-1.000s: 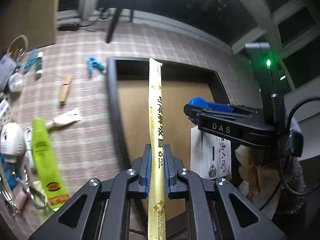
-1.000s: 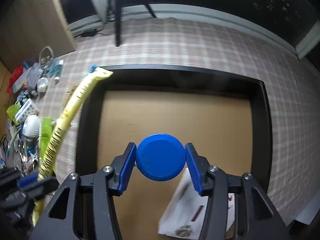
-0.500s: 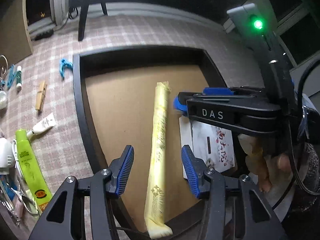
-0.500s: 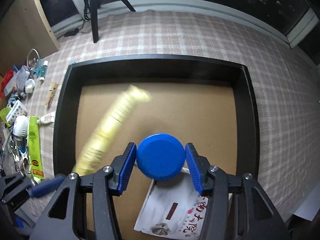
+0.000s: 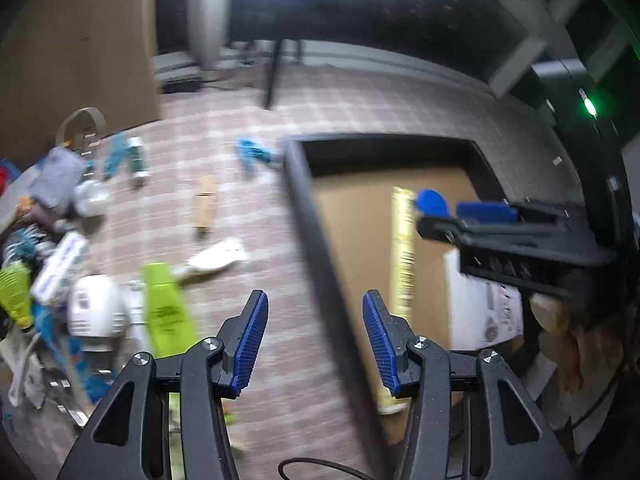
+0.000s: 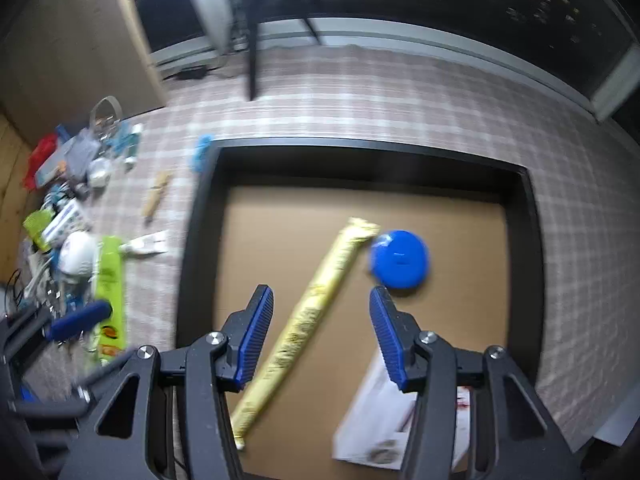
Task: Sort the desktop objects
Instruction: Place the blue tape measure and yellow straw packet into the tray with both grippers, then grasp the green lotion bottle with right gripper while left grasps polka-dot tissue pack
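A black tray (image 6: 196, 240) with a brown floor holds a long yellow packet (image 6: 332, 276), lying diagonally. A blue round lid (image 6: 400, 258) sits just right of the packet's far end, blurred. A white printed packet (image 6: 384, 420) lies at the tray's near right. My right gripper (image 6: 320, 312) hangs open above the tray, the yellow packet showing below between its fingers and the lid beyond its right fingertip. My left gripper (image 5: 314, 320) is open and empty over the checked cloth and the tray's left rim (image 5: 316, 240). The left wrist view shows the yellow packet (image 5: 402, 248), the lid (image 5: 432, 202) and the right gripper's fingers (image 5: 486, 214).
On the checked cloth left of the tray lie a green tube (image 5: 166, 312), a white tube (image 5: 216, 258), a wooden clothespin (image 5: 204, 204), a blue clip (image 5: 252, 152) and a white round device (image 5: 96, 306). Several small items are piled at the far left. A person's hand (image 5: 556, 316) holds the right gripper.
The left gripper opened and dropped the yellow packet into the tray, then swung left over the cloth. The blue lid left the right gripper's jaws and is now in the tray.
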`<state>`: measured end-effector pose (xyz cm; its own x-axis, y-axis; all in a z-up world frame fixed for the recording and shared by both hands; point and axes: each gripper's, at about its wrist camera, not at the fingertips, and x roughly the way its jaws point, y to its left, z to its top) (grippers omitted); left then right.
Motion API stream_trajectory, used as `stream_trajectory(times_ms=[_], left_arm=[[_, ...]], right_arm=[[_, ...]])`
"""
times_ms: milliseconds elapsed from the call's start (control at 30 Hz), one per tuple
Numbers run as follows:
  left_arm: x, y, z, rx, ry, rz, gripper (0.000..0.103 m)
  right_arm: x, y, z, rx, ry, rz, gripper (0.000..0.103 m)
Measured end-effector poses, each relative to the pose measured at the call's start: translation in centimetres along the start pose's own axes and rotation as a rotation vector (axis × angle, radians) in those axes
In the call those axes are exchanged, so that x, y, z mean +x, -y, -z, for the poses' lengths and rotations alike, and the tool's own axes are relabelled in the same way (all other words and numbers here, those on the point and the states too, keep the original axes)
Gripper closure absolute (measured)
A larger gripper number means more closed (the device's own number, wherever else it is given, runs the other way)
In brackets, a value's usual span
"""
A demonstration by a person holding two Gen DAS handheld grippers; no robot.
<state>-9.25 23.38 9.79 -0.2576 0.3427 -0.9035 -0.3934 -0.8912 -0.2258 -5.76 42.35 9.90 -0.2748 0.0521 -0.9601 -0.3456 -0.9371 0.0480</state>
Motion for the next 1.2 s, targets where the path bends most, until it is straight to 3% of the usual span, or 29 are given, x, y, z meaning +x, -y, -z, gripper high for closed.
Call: stream_trajectory(times_ms=[300, 567, 933, 1200], left_arm=[[-1.9, -10.3, 0.1, -0.119, 0.031, -0.116, 0.055], [-2.2, -16.4, 0.3, -0.162, 0.014, -0.146, 0.048], [-0.2, -19.4, 0.1, -0.135, -0.038, -0.160, 0.047], [0.9, -20.1, 0.0, -0.127, -0.048, -0.147, 0.050]], right_arm=[[1.2, -8.8, -0.2, -0.104, -0.029, -0.085, 0.053], [3.2, -15.1, -1.0, -0.139, -0.062, -0.130, 0.053], [8.4, -19.4, -1.7, -0.077, -0.162, -0.161, 0.054], [8.5, -21.3, -2.0, -0.070, -0.160, -0.181, 0.055]])
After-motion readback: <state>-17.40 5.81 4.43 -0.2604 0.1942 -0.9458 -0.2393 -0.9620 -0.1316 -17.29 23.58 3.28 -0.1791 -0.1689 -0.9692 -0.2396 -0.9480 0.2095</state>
